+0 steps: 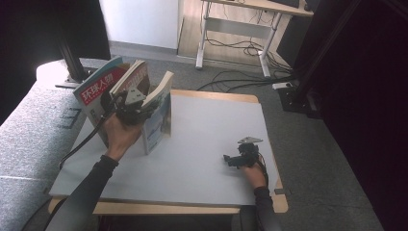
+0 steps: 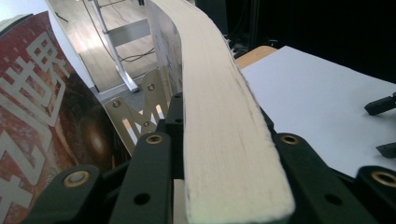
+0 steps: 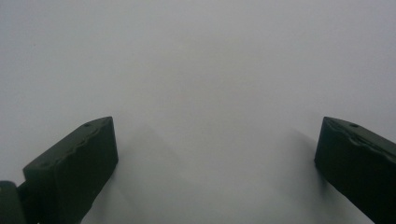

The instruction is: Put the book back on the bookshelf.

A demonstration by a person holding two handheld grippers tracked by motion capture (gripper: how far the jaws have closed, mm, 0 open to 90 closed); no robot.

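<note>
A thick book [image 1: 161, 113] stands upright on the white tabletop [image 1: 211, 139] at the left, spine up. Its pale page edge [image 2: 219, 140] runs between the jaws of my left gripper [image 1: 131, 105], and both black jaws lie against its sides, so the gripper is shut on it. Left of it lean a red-covered book [image 1: 135, 77] and a magazine [image 1: 96, 91] with a red title; its cover [image 2: 42, 121] stands close beside my jaws. My right gripper [image 1: 231, 160] rests low at the right front of the table, open, with bare white surface between its fingers [image 3: 79, 158].
A pale metal plate with holes [image 2: 140, 114] stands just beyond the left jaw. The table's wooden edge [image 1: 192, 208] runs along the front. A grey padded surface [image 1: 29, 130] lies to the left; a desk frame and cables [image 1: 240, 45] are on the floor beyond.
</note>
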